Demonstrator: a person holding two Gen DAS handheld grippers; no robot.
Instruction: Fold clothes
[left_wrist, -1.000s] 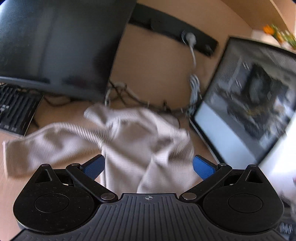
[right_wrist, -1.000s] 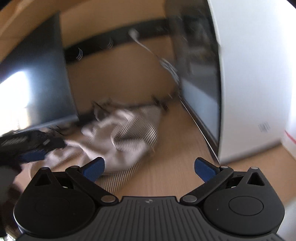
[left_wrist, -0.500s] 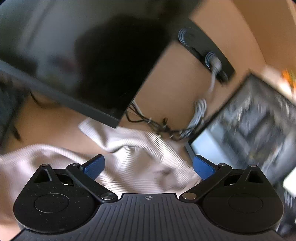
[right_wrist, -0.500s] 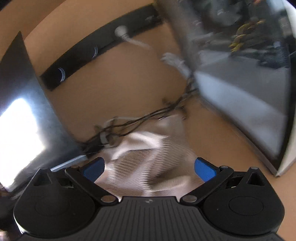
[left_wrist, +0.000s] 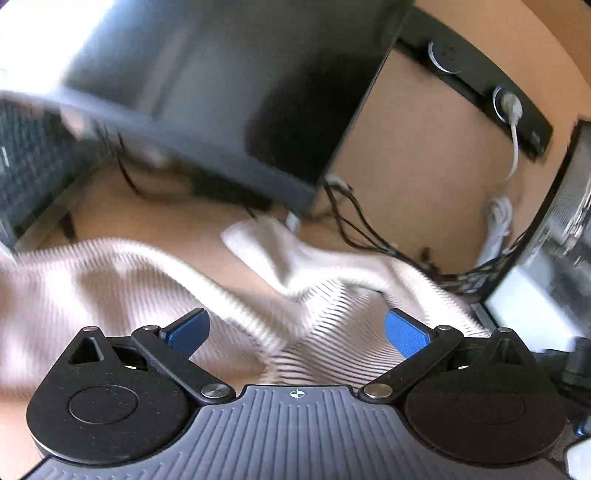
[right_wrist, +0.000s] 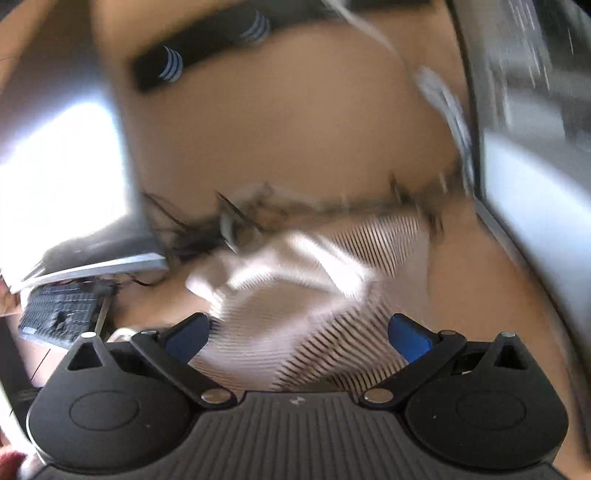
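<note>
Left wrist: tool (left_wrist: 297, 330) spread, above sweater (left_wrist: 325, 295)

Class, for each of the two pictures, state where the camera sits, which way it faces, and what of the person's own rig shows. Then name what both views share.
Left wrist: sits on the left gripper, facing forward and down over the ribbed sweater toward the monitor; its open jaws show.
Right wrist: sits on the right gripper, facing forward and down over the sweater toward the desk's back panel; its open jaws show, badly blurred.
Shared: the sweater, the monitor, the tangled cables, the keyboard.
</note>
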